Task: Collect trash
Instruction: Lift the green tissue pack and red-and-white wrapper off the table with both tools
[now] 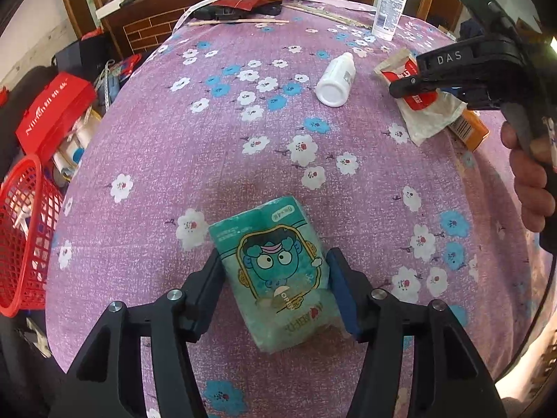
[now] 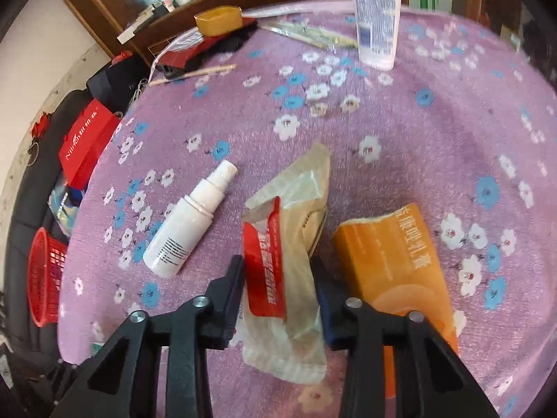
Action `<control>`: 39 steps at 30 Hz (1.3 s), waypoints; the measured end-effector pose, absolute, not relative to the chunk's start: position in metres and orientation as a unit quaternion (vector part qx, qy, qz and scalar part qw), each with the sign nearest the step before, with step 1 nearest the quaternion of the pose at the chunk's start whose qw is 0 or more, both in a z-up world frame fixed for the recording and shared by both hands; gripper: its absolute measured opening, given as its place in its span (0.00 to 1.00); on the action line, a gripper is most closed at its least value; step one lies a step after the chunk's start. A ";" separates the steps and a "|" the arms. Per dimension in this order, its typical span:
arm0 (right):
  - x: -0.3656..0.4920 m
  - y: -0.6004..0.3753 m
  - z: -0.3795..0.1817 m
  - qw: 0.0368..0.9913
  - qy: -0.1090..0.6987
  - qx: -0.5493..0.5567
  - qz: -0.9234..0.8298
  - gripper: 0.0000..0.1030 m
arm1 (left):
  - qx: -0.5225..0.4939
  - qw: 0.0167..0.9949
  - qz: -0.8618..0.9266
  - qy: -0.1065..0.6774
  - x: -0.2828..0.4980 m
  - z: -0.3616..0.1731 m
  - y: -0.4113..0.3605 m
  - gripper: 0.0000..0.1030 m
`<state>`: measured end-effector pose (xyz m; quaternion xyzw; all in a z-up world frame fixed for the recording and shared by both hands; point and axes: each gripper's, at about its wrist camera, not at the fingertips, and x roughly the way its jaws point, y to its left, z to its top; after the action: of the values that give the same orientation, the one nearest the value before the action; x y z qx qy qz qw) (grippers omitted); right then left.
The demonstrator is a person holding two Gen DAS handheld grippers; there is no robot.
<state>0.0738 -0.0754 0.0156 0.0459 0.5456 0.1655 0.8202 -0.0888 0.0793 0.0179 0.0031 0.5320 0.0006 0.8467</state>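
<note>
A green tissue pack (image 1: 271, 271) with a cartoon face lies on the purple flowered tablecloth (image 1: 167, 153). My left gripper (image 1: 274, 255) straddles it and both pads touch its sides. A crumpled clear wrapper with a red label (image 2: 296, 230) lies between the fingers of my right gripper (image 2: 276, 260), which press its edges. In the left wrist view the right gripper (image 1: 410, 87) sits over that wrapper (image 1: 428, 118) at the far right, held by a person's hand (image 1: 529, 181).
A white spray bottle (image 2: 189, 223) lies left of the wrapper and an orange box (image 2: 393, 254) lies right of it. A white tube (image 2: 377, 17) stands at the far side. A red mesh basket (image 1: 24, 230) sits off the table's left edge, near a red box (image 1: 52, 111).
</note>
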 end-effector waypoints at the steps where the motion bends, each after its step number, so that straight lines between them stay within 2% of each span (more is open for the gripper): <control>1: 0.069 -0.074 0.018 0.823 0.541 0.041 0.169 0.37 | 0.003 0.848 0.000 0.530 -0.089 0.018 0.079 0.55; 5: 0.038 -0.077 0.038 0.840 0.512 0.025 0.179 0.37 | 0.005 0.858 0.004 0.514 -0.090 0.023 0.078 0.49; 7: 0.012 -0.081 0.050 0.847 0.497 0.023 0.186 0.37 | 0.007 0.865 0.003 0.501 -0.092 0.029 0.075 0.42; 13: -0.051 -0.084 0.061 0.856 0.481 0.009 0.191 0.37 | -0.007 0.874 -0.001 0.486 -0.091 0.040 0.071 0.39; 27: -0.094 -0.096 0.060 0.858 0.478 0.004 0.189 0.37 | -0.079 0.861 0.008 0.503 -0.101 0.035 0.095 0.35; 39: -0.109 -0.087 0.056 0.854 0.479 -0.008 0.206 0.37 | 0.026 0.897 0.016 0.442 -0.122 0.068 0.063 0.35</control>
<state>-0.1092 -0.0866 0.0565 -0.0078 0.4786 0.2055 0.8536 -0.1224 0.0633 0.0675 0.0260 0.4416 0.0159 0.8967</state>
